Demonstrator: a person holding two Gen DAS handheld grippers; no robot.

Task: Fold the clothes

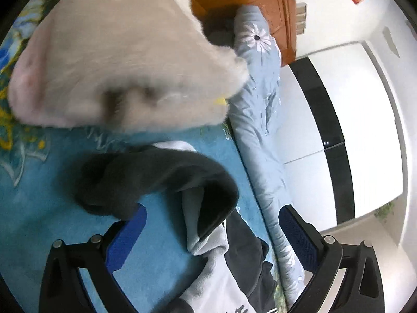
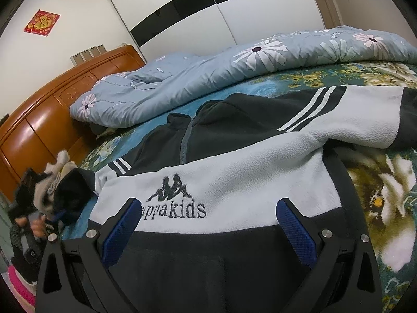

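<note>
A black and light-grey fleece jacket (image 2: 234,172) with a "Kappa kids" logo lies spread front-up on the bed, zip and collar pointing away. My right gripper (image 2: 208,203) stands open low over its chest, one finger on each side of the logo. In the left wrist view the jacket's dark sleeve (image 1: 156,174) curls up off the bed, its cuff opening between the wide-apart fingers of my open left gripper (image 1: 212,208). The left gripper (image 2: 56,216) also shows at the far left of the right wrist view, beside that cuff.
A fuzzy beige garment (image 1: 125,60), blurred, fills the upper left above the sleeve. The bed carries a blue floral blanket (image 1: 39,208) and a bunched light-blue daisy duvet (image 2: 208,70). A wooden headboard (image 2: 39,120) and a white-and-black wardrobe (image 2: 234,7) stand behind.
</note>
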